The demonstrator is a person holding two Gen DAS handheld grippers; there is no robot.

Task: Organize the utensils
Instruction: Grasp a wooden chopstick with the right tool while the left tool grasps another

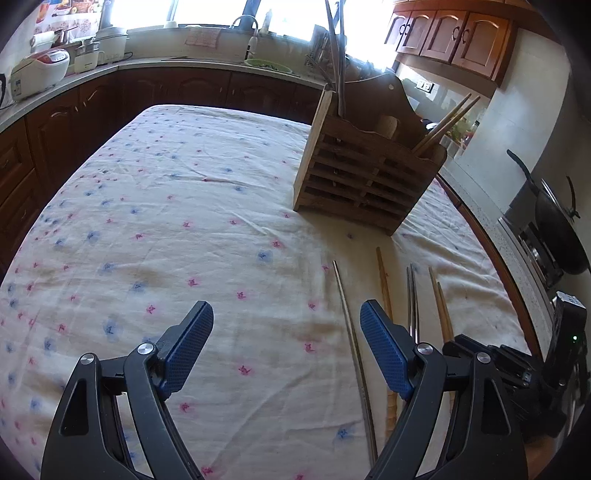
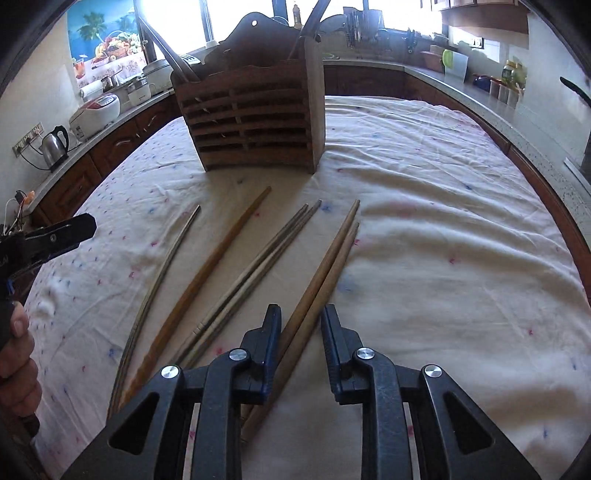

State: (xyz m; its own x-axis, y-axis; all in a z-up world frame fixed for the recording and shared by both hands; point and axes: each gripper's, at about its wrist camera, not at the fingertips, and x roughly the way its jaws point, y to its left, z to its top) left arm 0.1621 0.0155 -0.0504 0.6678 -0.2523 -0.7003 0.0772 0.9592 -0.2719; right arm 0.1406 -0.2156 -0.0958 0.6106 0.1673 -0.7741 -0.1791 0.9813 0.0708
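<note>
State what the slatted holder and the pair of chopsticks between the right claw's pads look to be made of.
Slatted holder: looks like wood, dark brown with a dull, worn finish; visible grain and cut slats suggest it.
Pair of chopsticks: probably wood or bamboo, pale tan and matte, tapering, with no shine. The thinner grey pair beside them looks like metal instead.

A white cloth [image 2: 424, 206] with small pink and blue flowers fills the middle of both views. At the upper left of the right wrist view stand a steel kettle [image 2: 55, 146] and a white rice cooker [image 2: 95, 114] on the grey counter [image 1: 92, 74]. Wooden wall cupboards [image 1: 454, 35] sit upper right in the left wrist view, a black pan [image 1: 561, 225] at its right edge.
</note>
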